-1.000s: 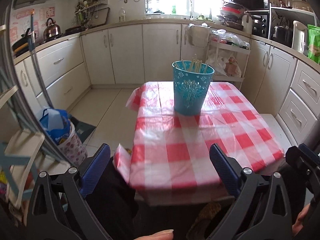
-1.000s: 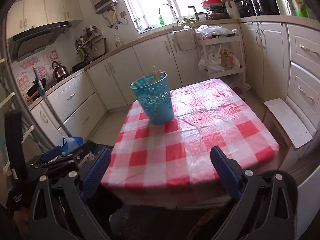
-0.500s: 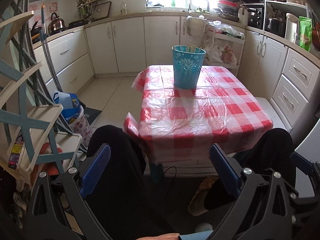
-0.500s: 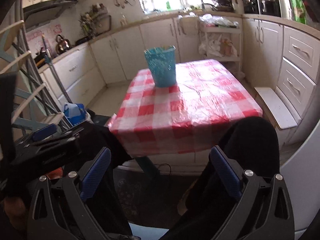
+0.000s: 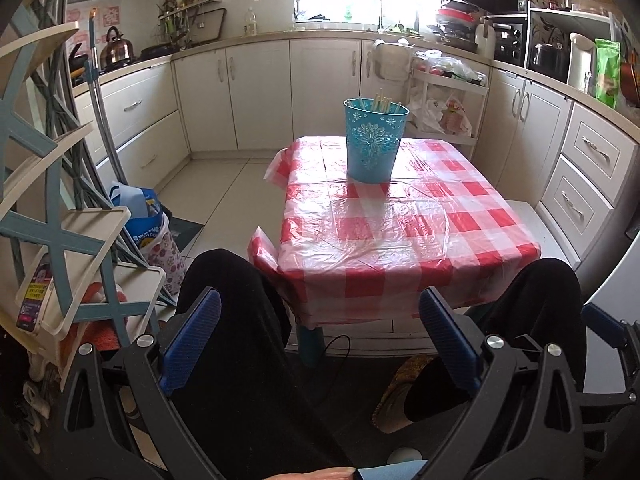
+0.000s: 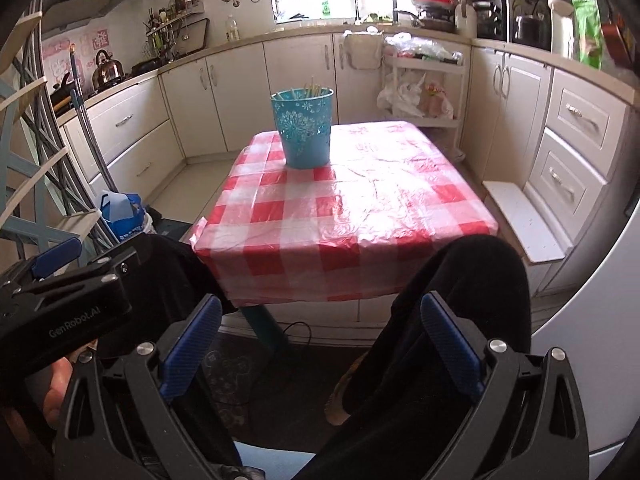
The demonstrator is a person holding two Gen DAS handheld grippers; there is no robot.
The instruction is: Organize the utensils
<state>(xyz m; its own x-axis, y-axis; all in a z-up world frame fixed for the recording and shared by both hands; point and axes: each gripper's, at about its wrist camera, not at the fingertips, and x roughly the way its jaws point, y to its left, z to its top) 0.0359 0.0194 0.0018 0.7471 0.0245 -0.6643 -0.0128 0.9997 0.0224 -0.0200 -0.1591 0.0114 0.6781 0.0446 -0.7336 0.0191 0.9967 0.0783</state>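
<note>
The left gripper (image 5: 320,336) has its blue-padded fingers (image 5: 192,336) spread wide apart with nothing between them. Between and below them lie the person's legs (image 5: 240,320) in black trousers, and a slippered foot (image 5: 400,392) shows near the right finger. The right gripper (image 6: 320,340) is the same: its fingers (image 6: 450,344) stand wide apart and hold nothing, with the black-clad legs showing just past them. To the left of the right gripper's fingers, in the right wrist view, the body of the left gripper shows beside them, marked "GenRobot.AI".

Ahead of both pairs of fingers, beyond the knees, stands the desk (image 5: 400,240) under a red-and-white checked plastic cloth. Its near edge lies just past the fingertips in both views, and neither gripper touches it. At the far end of the desk, well apart from the fingers and roughly straight ahead of the left gripper, stands a teal bin (image 5: 375,140) with a white flower pattern, upright on the cloth. Pale chopsticks (image 5: 382,102) stick up out of its rim; how many cannot be told.

Left of the left fingers stands a rack (image 5: 60,240) with cream shelves and blue cross braces. Beyond it a patterned bag (image 5: 148,236) sits on the floor. White cabinets (image 5: 260,92) run round the room behind the desk, with a kettle (image 5: 116,44) on the counter at far left.
</note>
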